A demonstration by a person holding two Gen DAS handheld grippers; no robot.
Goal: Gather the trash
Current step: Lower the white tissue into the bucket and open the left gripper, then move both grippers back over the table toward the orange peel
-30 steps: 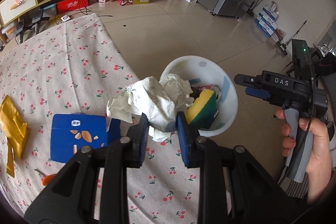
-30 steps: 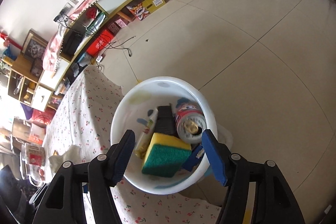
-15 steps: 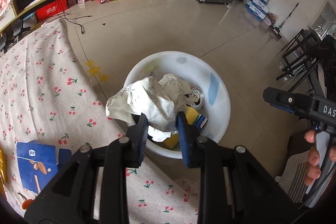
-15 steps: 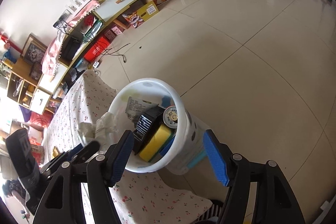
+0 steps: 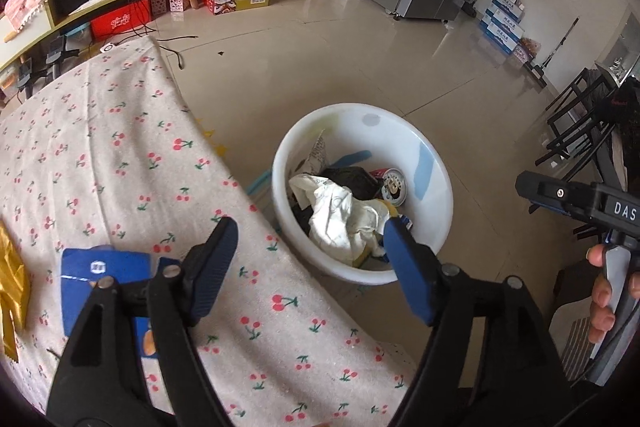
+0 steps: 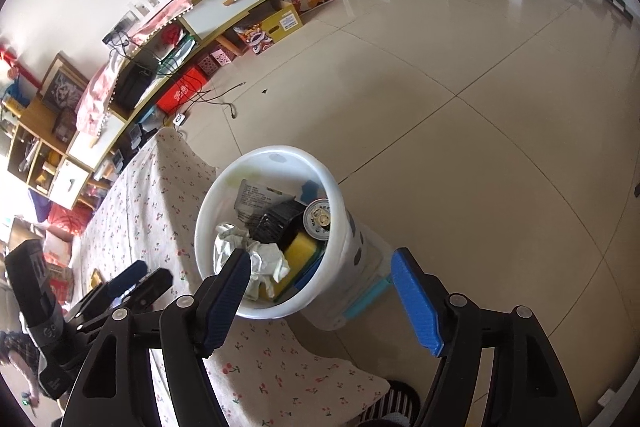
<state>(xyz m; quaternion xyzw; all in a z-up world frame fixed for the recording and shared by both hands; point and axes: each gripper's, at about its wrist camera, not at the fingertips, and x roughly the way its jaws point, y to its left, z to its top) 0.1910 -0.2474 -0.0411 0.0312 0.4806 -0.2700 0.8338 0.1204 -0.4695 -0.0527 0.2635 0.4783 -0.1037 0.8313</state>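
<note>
**Next pickup: blue box, left side**

I read both hand-held grippers as released and empty. The paper wad lies in the bin. The box sits on the counter, just behind-left of the left hand-held gripper, which is nearer.
</note>
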